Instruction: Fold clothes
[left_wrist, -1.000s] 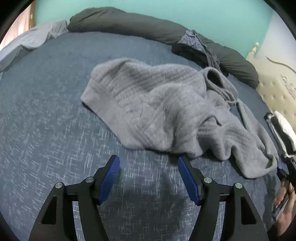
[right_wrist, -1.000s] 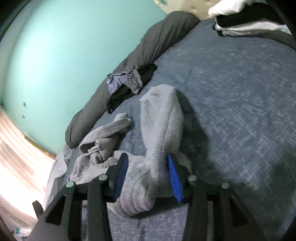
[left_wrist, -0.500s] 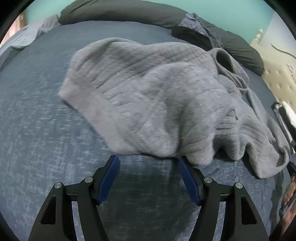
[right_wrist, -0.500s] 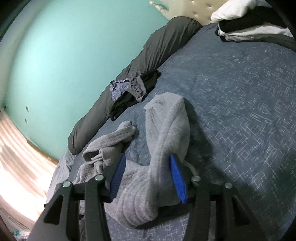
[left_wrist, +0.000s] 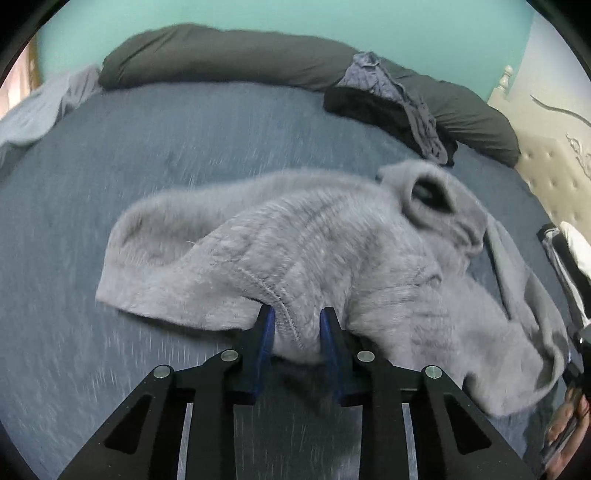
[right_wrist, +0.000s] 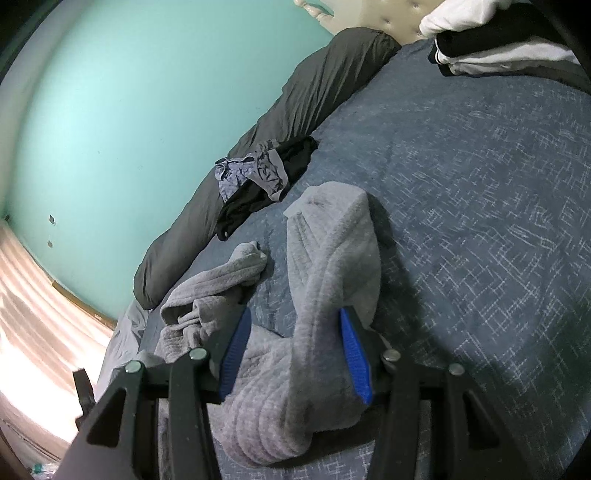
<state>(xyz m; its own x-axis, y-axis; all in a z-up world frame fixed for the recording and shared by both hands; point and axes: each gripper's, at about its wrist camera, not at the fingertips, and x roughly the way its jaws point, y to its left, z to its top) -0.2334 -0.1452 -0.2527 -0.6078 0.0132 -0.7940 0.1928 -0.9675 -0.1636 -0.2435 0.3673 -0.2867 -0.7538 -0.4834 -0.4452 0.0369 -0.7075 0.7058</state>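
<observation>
Left gripper (left_wrist: 295, 325) clamped on the hem edge of the grey sweater (left_wrist: 314, 240), blue pads pressed into a bunched fold of the ribbed band. Fabric at the pinch is lifted off the bed (left_wrist: 147, 147); the hem to the left of the pinch trails back down onto the blue bedspread. View is motion-blurred.

Right gripper (right_wrist: 291, 343): jaws spread wide, straddling 1 sleeve (right_wrist: 332, 240) of the same sweater. The sleeve runs between the blue pads and away from the camera; whether either pad touches the fabric I cannot tell, and there is no squeeze on it. Cuff end lies flat on the bedspread ahead of the gripper. A second bunched part of the sweater (right_wrist: 214, 284) sits just left of the sleeve.

Sweater overall: crumpled, mid-bed, collar opening (left_wrist: 428, 195) facing up on the headboard side.

Past the sweater, near the far edge of the bed: a small pile with a black garment (left_wrist: 369, 107) and a blue-grey garment (left_wrist: 391, 88) on top, resting against a long dark grey bolster (left_wrist: 221, 51) that runs along the teal wall (right_wrist: 110, 92).

Headboard end: stack of folded black and white clothes (right_wrist: 491, 40) near the bed corner, cream tufted headboard (left_wrist: 550, 177) behind.

Light grey bedding (left_wrist: 40, 107) bunched at the far left corner.

Fingers of a hand (left_wrist: 569, 435) visible at the lower right in the left wrist view.
</observation>
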